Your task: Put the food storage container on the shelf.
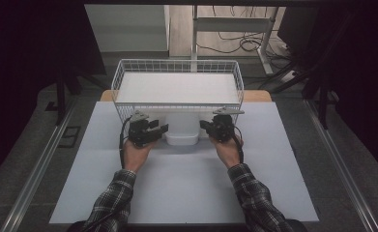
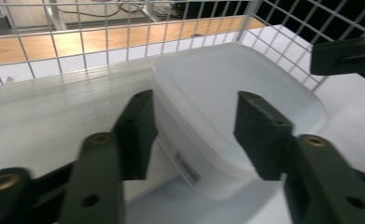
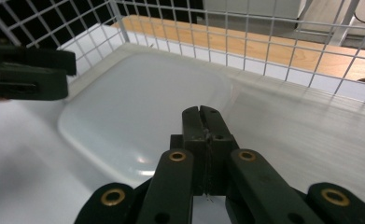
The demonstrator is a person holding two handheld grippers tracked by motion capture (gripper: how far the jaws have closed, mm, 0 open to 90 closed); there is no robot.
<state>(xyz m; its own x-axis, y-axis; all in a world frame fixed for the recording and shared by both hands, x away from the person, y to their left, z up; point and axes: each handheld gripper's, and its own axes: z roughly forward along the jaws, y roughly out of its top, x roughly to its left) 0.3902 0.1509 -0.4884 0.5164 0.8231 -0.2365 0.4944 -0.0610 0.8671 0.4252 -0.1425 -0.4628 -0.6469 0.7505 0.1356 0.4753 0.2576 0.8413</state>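
A translucent white plastic container (image 1: 181,129) with a lid stands on the white table sheet, right against the front of a white wire basket (image 1: 177,65). My left gripper (image 1: 163,128) is at its left side, open. In the left gripper view its jaws (image 2: 195,98) straddle a corner of the container (image 2: 227,74), one beside the wall and one over the lid, without pressing on it. My right gripper (image 1: 203,125) is at the container's right side. Its jaws (image 3: 200,109) are shut together over the lid's edge (image 3: 138,107), with nothing visible between them.
The basket's wire wall (image 2: 124,28) rises just behind the container, with a white flat panel (image 1: 177,87) lying inside it. The white sheet (image 1: 186,183) covers the table toward the person. Dark equipment and cables sit beyond the table.
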